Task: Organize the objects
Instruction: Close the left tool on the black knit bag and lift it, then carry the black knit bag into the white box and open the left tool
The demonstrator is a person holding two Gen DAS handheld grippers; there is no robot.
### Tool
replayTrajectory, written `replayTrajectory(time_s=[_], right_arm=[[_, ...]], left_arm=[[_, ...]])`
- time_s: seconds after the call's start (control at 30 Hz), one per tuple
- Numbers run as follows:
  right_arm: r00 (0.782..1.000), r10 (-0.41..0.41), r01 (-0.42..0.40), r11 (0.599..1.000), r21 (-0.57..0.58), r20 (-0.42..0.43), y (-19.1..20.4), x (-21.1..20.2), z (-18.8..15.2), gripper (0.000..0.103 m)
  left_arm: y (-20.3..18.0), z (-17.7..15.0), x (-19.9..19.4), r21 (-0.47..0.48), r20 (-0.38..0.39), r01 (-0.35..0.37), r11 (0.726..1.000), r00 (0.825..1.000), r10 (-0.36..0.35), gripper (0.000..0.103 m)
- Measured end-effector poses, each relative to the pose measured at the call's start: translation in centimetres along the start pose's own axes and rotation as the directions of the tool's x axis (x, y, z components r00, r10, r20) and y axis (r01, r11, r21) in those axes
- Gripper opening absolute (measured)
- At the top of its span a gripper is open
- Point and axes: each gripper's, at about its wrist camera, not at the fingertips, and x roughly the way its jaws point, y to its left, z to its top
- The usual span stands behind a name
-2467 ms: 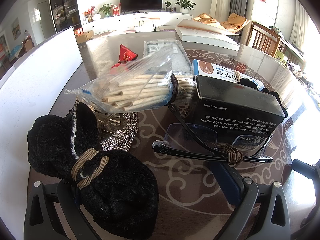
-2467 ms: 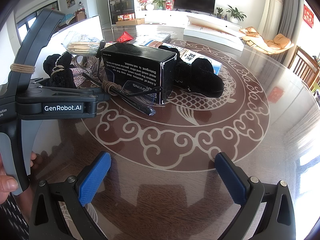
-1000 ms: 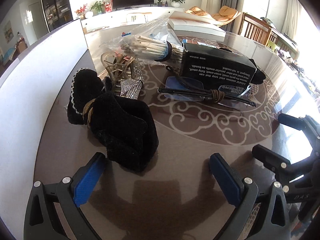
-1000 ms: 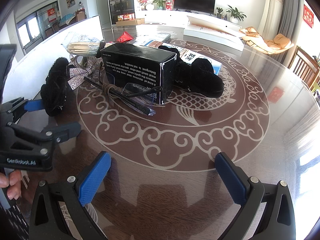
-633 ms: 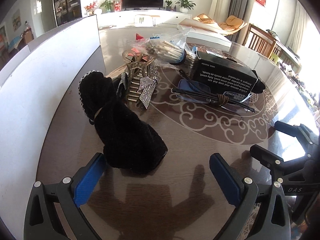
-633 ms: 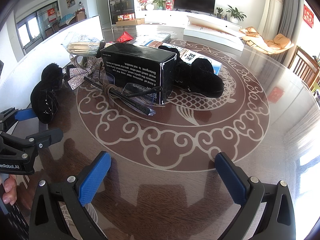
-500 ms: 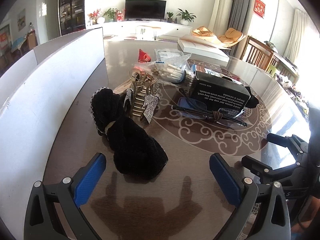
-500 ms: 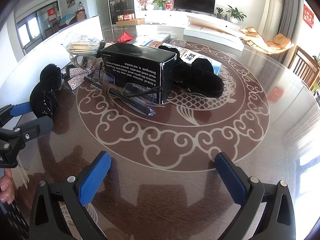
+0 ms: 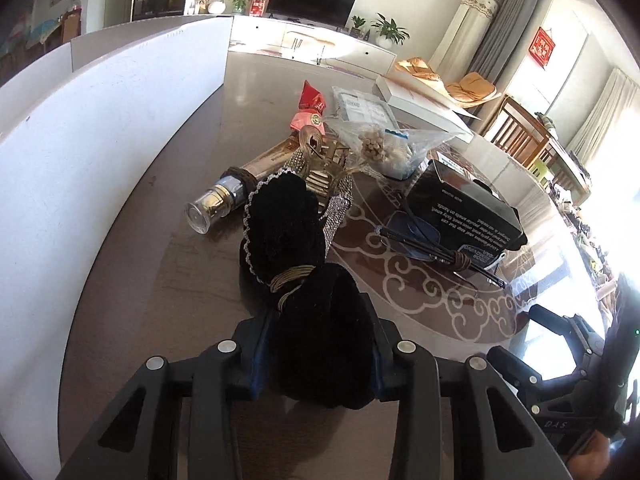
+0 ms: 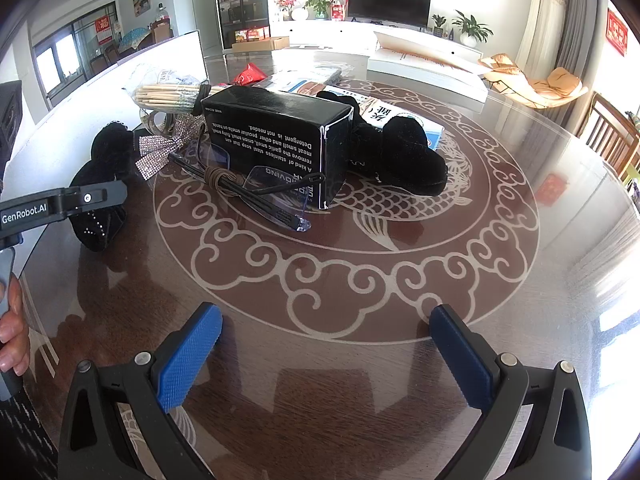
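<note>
Left gripper (image 9: pixel 318 354) clenched on black fuzzy bow hair accessory with tan elastic wrap (image 9: pixel 304 280): soft, light, compressible; lobe grip judged adequate. Right gripper (image 10: pixel 326 356) released, empty.

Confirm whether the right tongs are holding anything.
No. The right tongs stand wide open over the bare glossy brown table, with nothing between the blue pads.

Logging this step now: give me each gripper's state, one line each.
Left gripper: closed on the black fuzzy hair bow.
Right gripper: open, holding nothing, above the table.
</note>
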Motion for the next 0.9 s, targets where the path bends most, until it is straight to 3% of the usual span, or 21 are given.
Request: replayTrajectory(time_s=[0.07, 0.13, 0.17, 0.2, 0.23, 0.27, 0.33, 0.43, 0.5, 0.53, 0.57, 0.63, 0.7, 0.77, 0.83, 0.9], right_arm=[[1.000, 0.000, 0.000, 1.000, 0.000, 0.000, 0.0, 0.0, 0.0, 0.103], [1.000, 0.000, 0.000, 1.000, 0.000, 0.000, 0.0, 0.0, 0.0, 0.103], [1.000, 0.000, 0.000, 1.000, 0.000, 0.000, 0.0, 0.0, 0.0, 0.103], [1.000, 0.000, 0.000, 1.000, 0.000, 0.000, 0.0, 0.0, 0.0, 0.103], [1.000, 0.000, 0.000, 1.000, -0.004, -0.001, 0.0, 0.0, 0.0, 0.103], [1.000, 0.017, -0.017, 1.000, -0.022, -0.018, -0.1, 0.1, 0.3, 0.103], [0.994, 0.061, -0.068, 0.994, -0.081, -0.088, 0.3, 0.4, 1.1, 0.103], [0.986, 0.156, -0.163, 0.968, -0.192, -0.052, 1.9, -1.3, 2.8, 0.103], [0.978, 0.202, -0.211, 0.936, -0.282, -0.060, 3.6, -1.7, 4.7, 0.103], [0.968, 0.239, -0.250, 0.913, -0.322, -0.074, 4.5, -1.6, 5.8, 0.103], [0.959, 0.266, -0.282, 0.888, -0.362, -0.094, 5.5, -1.1, 6.8, 0.103], [0.961, 0.241, -0.276, 0.858, -0.433, -0.135, 7.2, 0.5, 8.3, 0.100], [0.965, 0.186, -0.252, 0.844, -0.472, -0.183, 8.4, 2.1, 8.9, 0.075], [0.965, 0.164, -0.244, 0.849, -0.469, -0.205, 8.2, 3.2, 9.3, 0.063], [0.966, 0.152, -0.234, 0.853, -0.466, -0.207, 8.0, 3.1, 9.4, 0.057], [0.948, 0.197, -0.287, 0.869, -0.403, -0.250, 7.2, 2.5, 9.4, 0.015]], left_arm=[[-0.1, -1.1, -0.6, 0.008, -0.070, 0.054, 0.999, 0.996, -0.053, 0.038], [-0.3, -1.7, -1.0, 0.030, -0.112, 0.062, 0.998, 0.992, -0.058, 0.039], [-0.3, -1.8, -1.2, 0.040, -0.117, 0.053, 0.998, 0.992, -0.048, 0.046], [-0.2, -1.9, -1.3, 0.044, -0.111, 0.040, 0.998, 0.993, -0.035, 0.053], [-0.2, -1.9, -1.3, 0.041, -0.102, 0.018, 0.999, 0.995, -0.014, 0.075], [0.0, -1.8, -1.3, 0.035, -0.094, -0.014, 0.999, 0.995, 0.017, 0.089], [0.2, -1.7, -1.1, 0.025, -0.086, -0.056, 0.998, 0.995, 0.058, 0.090], [0.3, -2.1, -1.7, 0.030, -0.064, -0.085, 0.996, 0.994, 0.086, 0.090], [0.3, -1.9, -1.6, 0.033, -0.036, -0.105, 0.994, 0.994, 0.106, 0.072], [0.3, -1.9, -1.6, 0.034, -0.039, -0.087, 0.996, 0.995, 0.089, 0.042], [0.3, -1.9, -1.6, 0.033, -0.045, -0.066, 0.997, 0.997, 0.068, 0.028], [0.3, -2.1, -2.4, 0.044, -0.030, -0.057, 0.997, 0.998, 0.058, 0.028], [0.1, -2.4, -3.6, 0.055, -0.012, -0.044, 0.998, 0.999, 0.045, 0.028], [0.2, -2.8, -4.9, 0.057, 0.004, -0.026, 0.998, 1.000, 0.026, 0.028], [0.5, -3.2, -6.1, 0.042, 0.017, 0.002, 0.999, 1.000, -0.003, 0.028], [0.8, -3.5, -7.3, 0.022, 0.033, 0.032, 0.999, 0.999, -0.033, 0.028]])
